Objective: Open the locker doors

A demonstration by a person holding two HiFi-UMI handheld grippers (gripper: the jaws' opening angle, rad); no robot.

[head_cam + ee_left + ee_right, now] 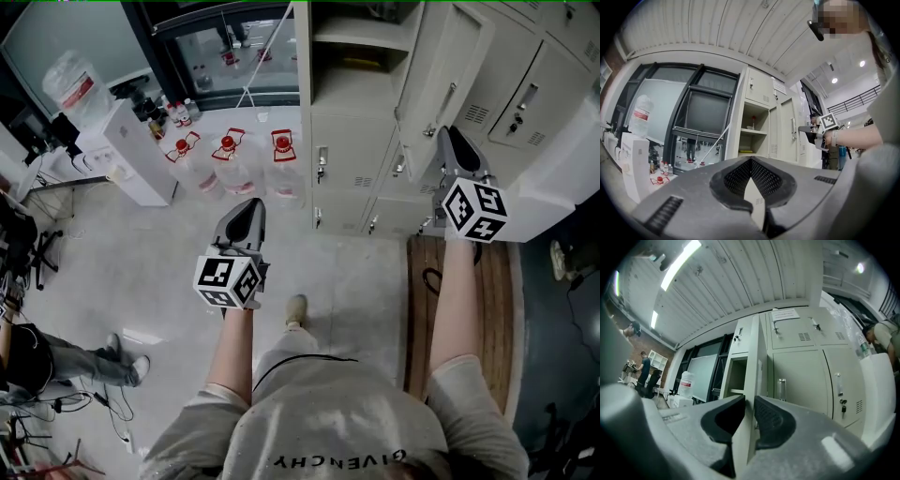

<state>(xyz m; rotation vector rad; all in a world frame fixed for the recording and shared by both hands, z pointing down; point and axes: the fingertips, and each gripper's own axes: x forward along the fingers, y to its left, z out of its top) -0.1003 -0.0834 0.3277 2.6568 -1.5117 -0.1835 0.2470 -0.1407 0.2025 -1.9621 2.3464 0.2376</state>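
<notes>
A bank of pale grey lockers point(352, 178) stands ahead; one upper compartment point(361, 42) is open, with shelves showing. Its door point(441, 66) hangs swung out to the right. My right gripper point(448, 139) is at that door's free edge. In the right gripper view the door edge point(752, 357) runs straight down between the right gripper point(749, 411), filling the gap between both pads. My left gripper point(248, 211) hangs lower and left, away from the lockers, its tips together with nothing held. From the left gripper point(751, 161) view I see the open compartment point(752, 126) and the right gripper point(811, 131).
Three large water jugs point(228, 159) with red caps stand on the floor left of the lockers, beside a white dispenser point(131, 150). A brown wooden board point(492, 309) lies on the floor at right. A person's legs point(94, 361) show at the left edge.
</notes>
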